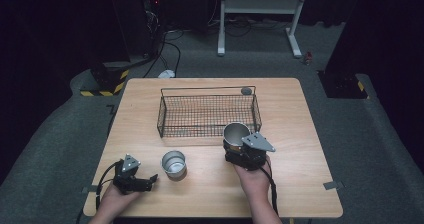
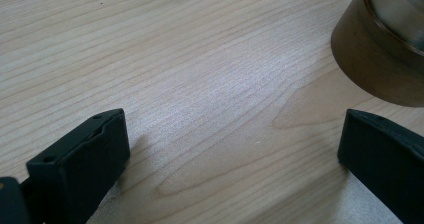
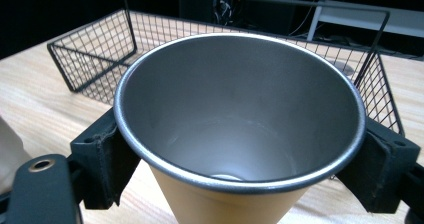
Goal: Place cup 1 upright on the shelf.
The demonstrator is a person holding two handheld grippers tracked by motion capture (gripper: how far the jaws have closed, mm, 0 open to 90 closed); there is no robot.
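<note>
A tan metal cup (image 1: 236, 133) with a steel inside stands upright just in front of the wire basket (image 1: 207, 115). My right gripper (image 1: 236, 145) is shut on it. In the right gripper view the two jaws press the cup (image 3: 240, 119) from both sides just under its rim, and the basket (image 3: 100, 49) lies right behind. A second metal cup (image 1: 173, 163) sits on the table at centre left. My left gripper (image 1: 146, 180) rests low by the front left edge, open, pointing at that cup. In the left gripper view this cup (image 2: 380, 59) is ahead to the right, beyond the spread fingertips (image 2: 90, 154).
The black wire basket has a small grey round thing (image 1: 246, 90) at its back right corner. The wooden table (image 1: 300, 184) has bare surface at the right and front. Beyond it are a white stand (image 1: 260, 6), cables and dark floor.
</note>
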